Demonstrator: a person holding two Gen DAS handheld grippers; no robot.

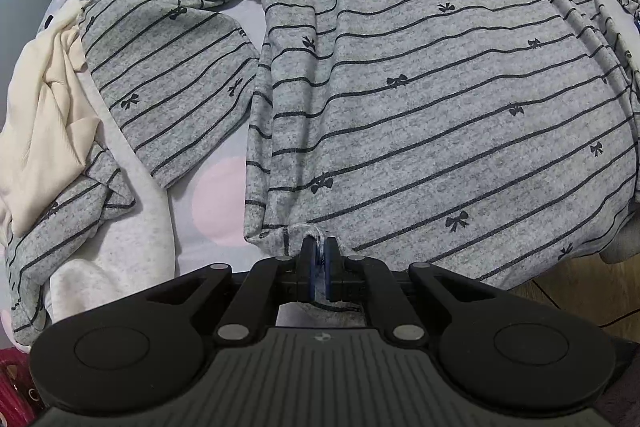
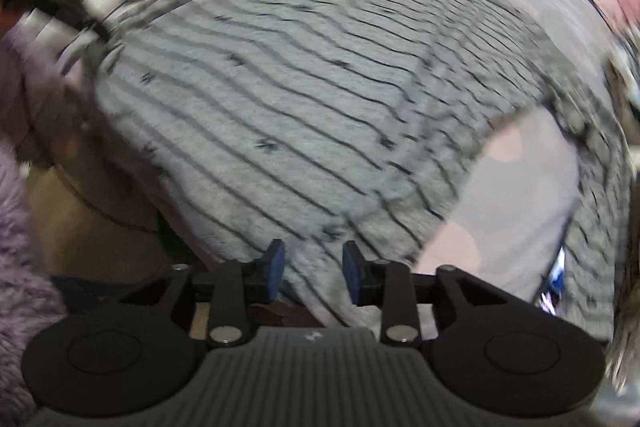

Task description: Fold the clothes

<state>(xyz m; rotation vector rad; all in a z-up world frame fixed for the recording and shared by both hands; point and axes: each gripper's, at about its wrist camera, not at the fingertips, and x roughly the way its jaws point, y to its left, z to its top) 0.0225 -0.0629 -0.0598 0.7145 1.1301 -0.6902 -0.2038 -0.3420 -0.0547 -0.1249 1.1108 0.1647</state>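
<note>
A grey striped top [image 1: 420,87] with small black bows lies spread flat across a bed, its body filling most of the left wrist view. The left tool [image 1: 320,253] is clamped on the near hem of the top, its blue pads pressed together with a pinch of grey fabric bunched between them. To the left of the body, one sleeve [image 1: 168,87] is laid out on the lilac bedsheet [image 1: 208,155], which carries pale pink dots. Further left, a cream garment [image 1: 44,115] lies crumpled, partly overlapping more grey striped fabric, and a pale grey garment [image 1: 120,239] lies just below it. A strip of wooden floor [image 1: 576,291] shows at the lower right edge. The right wrist view is blurred. There the right tool [image 2: 314,269] hangs over the hem of the same striped top [image 2: 300,107], its blue pads standing apart with a fold of fabric lying between them; the pads do not press on it. A fuzzy purple sleeve [image 2: 20,247] fills the left edge of that view, and the bedsheet [image 2: 520,207] shows bare to the right of the top.
</note>
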